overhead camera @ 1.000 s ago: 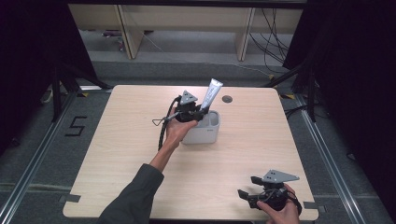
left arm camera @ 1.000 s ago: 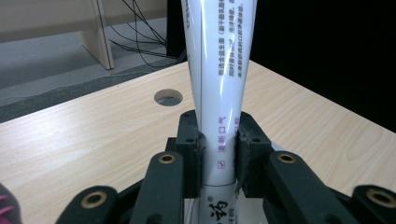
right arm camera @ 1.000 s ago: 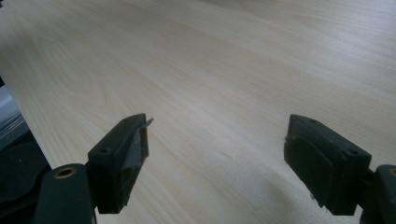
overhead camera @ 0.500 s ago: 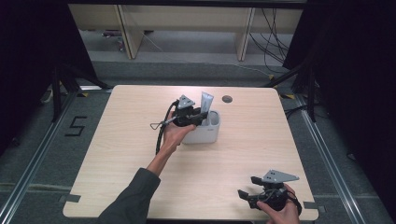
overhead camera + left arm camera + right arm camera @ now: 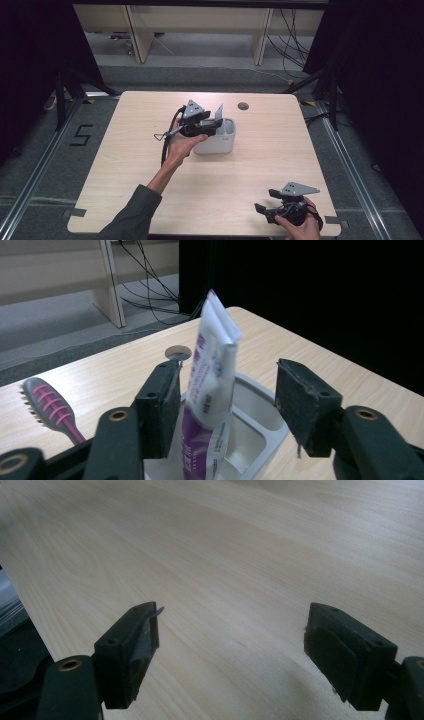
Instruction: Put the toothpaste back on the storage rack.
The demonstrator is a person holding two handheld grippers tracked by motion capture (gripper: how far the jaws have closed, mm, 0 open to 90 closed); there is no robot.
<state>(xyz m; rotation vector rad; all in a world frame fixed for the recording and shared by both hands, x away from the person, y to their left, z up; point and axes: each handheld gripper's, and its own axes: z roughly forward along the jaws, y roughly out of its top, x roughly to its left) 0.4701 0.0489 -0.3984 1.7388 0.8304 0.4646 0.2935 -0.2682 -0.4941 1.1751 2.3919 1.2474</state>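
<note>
Lowered into the holder (image 5: pixel 220 142), the tube (image 5: pixel 212 360) now stands upright between my left gripper's (image 5: pixel 227 405) just-opened, released jaws, stored.

- A white "5" marked on the grey floor (image 5: pixel 82 135), left of the table (image 5: pixel 150 200) in the high view.
- Purple print on the white part of the toothpaste tube (image 5: pixel 210 385), seen in the left gripper view; too blurred to read.
- Small white print on the purple lower part of the same tube; also unreadable.
</note>
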